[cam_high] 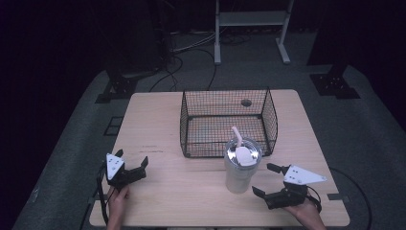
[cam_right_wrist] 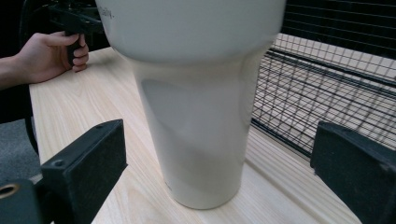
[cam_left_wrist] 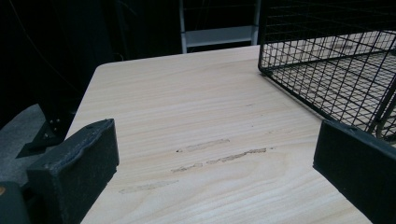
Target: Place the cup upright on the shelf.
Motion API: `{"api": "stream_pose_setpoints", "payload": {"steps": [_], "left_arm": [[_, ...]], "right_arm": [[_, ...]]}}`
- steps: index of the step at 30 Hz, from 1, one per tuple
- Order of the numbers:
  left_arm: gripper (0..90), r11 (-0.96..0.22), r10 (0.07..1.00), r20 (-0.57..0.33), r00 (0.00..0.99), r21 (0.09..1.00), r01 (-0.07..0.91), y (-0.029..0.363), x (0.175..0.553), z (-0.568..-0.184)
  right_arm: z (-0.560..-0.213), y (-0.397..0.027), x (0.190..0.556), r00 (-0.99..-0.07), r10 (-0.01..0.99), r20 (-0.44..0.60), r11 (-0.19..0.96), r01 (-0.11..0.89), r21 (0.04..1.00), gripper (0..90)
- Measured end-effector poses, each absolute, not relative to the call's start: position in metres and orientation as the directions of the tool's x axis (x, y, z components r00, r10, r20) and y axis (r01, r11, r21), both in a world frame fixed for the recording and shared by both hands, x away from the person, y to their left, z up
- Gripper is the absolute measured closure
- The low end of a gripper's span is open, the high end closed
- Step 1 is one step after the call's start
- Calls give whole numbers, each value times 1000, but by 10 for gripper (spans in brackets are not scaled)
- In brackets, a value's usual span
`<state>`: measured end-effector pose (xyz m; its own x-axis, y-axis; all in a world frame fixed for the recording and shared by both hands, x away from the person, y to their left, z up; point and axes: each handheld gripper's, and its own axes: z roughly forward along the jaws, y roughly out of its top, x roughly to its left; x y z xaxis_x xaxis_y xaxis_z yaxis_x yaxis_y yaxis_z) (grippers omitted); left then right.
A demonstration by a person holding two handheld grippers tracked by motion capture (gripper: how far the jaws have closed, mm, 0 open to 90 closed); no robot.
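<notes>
A cream tumbler (cam_high: 241, 173) with a clear lid and a pale straw stands upright on the wooden table (cam_high: 167, 120), just in front of a black wire basket (cam_high: 225, 122). My right gripper (cam_high: 267, 179) is open at the tumbler's right, its jaws wide apart and aimed at the cup's lower body (cam_right_wrist: 201, 135) without touching it. My left gripper (cam_high: 131, 160) is open near the table's front left, held by a hand, with bare wood between its jaws (cam_left_wrist: 210, 154). In the right gripper view the other hand (cam_right_wrist: 51, 53) holds its gripper at the far left.
The wire basket (cam_left_wrist: 336, 60) has nothing in it and sits at the table's centre back. Scuff marks (cam_left_wrist: 219, 154) streak the wood ahead of the left gripper. Beyond the table are a grey floor, cables and a metal frame (cam_high: 251, 28).
</notes>
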<state>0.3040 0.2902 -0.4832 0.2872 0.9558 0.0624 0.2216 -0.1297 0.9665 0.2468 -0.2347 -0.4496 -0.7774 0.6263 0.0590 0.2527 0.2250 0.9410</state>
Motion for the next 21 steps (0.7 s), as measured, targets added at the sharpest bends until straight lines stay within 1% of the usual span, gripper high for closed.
{"api": "stream_pose_setpoints", "payload": {"steps": [11, 21], "left_arm": [[0, -130, 956, 63, 288, 967, 221, 290, 304, -483], [0, -133, 955, 65, 289, 966, 221, 290, 304, -483]], "right_arm": [[-452, -222, 254, -792, 605, 75, 226, 261, 939, 19], [-453, -205, 263, -802, 593, 73, 221, 249, 943, 11]]}}
